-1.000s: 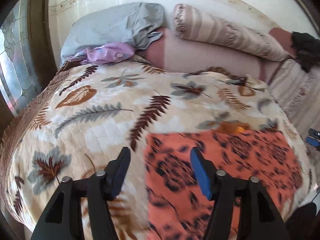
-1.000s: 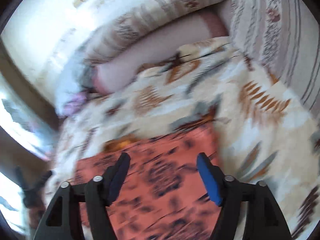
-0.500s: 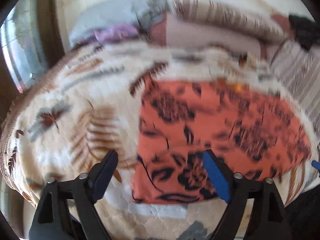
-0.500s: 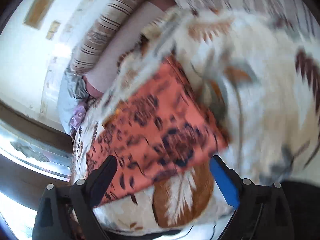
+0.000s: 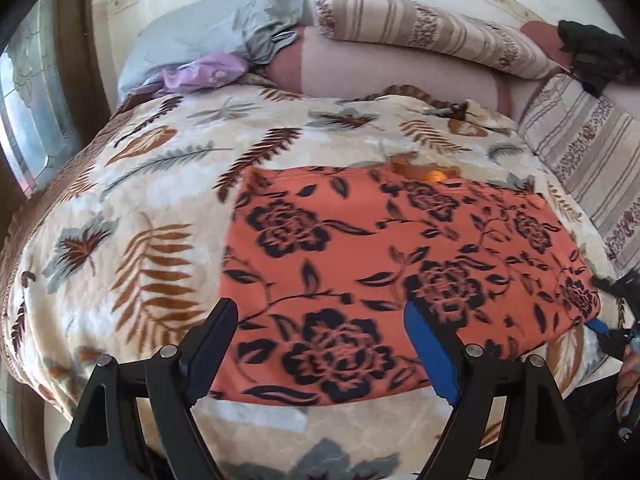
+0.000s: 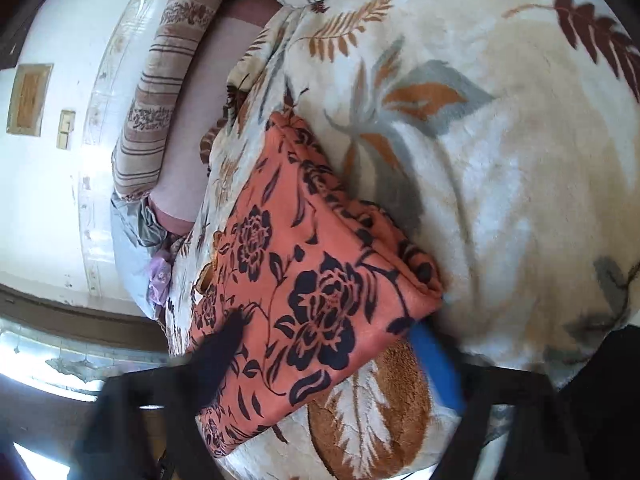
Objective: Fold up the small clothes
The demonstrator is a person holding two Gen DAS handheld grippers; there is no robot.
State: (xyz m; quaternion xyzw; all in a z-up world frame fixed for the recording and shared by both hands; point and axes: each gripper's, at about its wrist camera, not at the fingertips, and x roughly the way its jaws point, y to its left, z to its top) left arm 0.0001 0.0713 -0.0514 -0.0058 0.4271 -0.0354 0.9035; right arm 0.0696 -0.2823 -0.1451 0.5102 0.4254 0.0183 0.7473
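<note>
On bed blanket (image 5: 132, 208): orange floral garment (image 5: 384, 256), spread flat, seemingly part-folded; further folds judged outstanding. Left claw (image 5: 320, 344) released, hovering over its near edge. Right claw (image 6: 332, 344) jaws just closing about its corner; grip cannot be told

Bare blanket (image 5: 132, 208) left of the cloth (image 5: 360, 264); pillows (image 5: 420, 32) block behind.

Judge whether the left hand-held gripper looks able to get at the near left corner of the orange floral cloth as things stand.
Probably yes. The left hand-held gripper hovers open right over the orange floral cloth, which lies flat on the leaf-print blanket with nothing on top of that corner.
</note>
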